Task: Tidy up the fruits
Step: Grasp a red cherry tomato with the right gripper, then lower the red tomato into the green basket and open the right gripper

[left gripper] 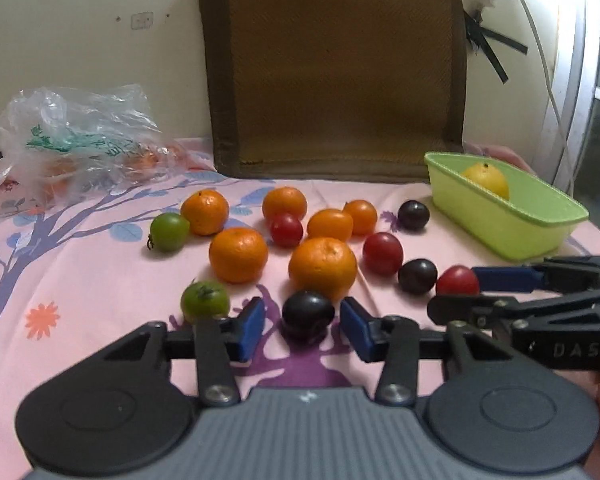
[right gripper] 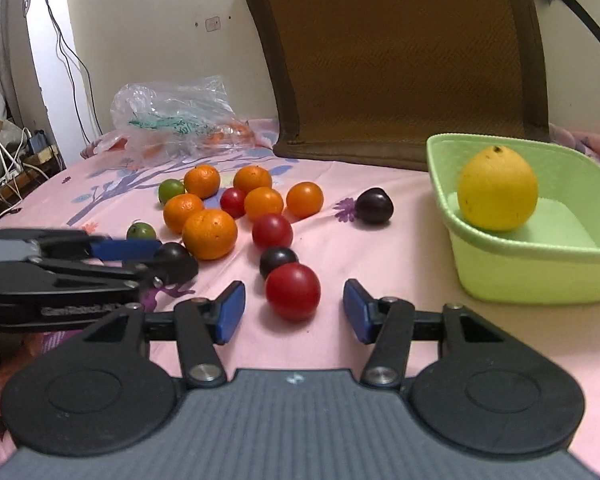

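Several oranges (left gripper: pixel 323 267), red plums (left gripper: pixel 382 253), dark plums (left gripper: pixel 417 276) and green fruits (left gripper: pixel 169 231) lie on a pink sheet. My left gripper (left gripper: pixel 303 322) is open around a dark plum (left gripper: pixel 308 313), its blue pads apart from it. My right gripper (right gripper: pixel 294 310) is open around a red plum (right gripper: pixel 293 291), also seen in the left wrist view (left gripper: pixel 457 280). A green basket (right gripper: pixel 516 264) at the right holds a yellow fruit (right gripper: pixel 497 189). The left gripper shows in the right wrist view (right gripper: pixel 152 258), and the right gripper in the left wrist view (left gripper: pixel 456 286).
A clear plastic bag (left gripper: pixel 76 140) with fruit lies at the back left. A brown cushion (left gripper: pixel 336 68) leans on the wall behind. Cables (right gripper: pixel 4 168) hang past the sheet's left edge.
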Demonstrator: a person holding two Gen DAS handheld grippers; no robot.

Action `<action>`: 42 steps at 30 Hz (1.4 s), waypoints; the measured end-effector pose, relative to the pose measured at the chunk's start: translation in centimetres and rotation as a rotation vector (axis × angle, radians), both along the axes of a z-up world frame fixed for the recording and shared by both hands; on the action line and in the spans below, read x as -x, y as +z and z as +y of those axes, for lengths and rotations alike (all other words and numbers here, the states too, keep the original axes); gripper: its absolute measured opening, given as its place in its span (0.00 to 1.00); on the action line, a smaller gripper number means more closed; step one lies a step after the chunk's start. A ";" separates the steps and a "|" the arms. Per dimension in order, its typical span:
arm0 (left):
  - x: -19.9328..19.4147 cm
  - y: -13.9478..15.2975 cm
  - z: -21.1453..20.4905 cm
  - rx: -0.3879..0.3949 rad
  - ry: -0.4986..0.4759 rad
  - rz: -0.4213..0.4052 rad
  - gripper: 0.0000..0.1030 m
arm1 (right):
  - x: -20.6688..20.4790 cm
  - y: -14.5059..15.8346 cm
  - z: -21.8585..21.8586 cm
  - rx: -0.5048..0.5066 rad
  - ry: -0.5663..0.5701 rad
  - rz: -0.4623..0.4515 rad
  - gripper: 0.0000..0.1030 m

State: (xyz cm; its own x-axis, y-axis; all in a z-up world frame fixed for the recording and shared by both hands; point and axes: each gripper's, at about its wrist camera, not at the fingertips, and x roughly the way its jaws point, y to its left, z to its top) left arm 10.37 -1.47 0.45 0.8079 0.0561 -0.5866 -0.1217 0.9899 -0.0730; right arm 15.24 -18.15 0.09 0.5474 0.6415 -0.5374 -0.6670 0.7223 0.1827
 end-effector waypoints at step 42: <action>-4.7 6.4 -7.8 0.110 -0.226 -0.206 0.40 | -3.0 2.2 -12.0 -0.191 -0.552 -0.200 0.49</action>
State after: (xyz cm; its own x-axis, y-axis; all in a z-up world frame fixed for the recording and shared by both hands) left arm 15.04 -9.24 6.83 0.8951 -0.1925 -0.4022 0.1284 0.9751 -0.1810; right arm 18.27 -30.16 2.31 0.9046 0.3093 -0.2933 -0.2386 0.9376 0.2529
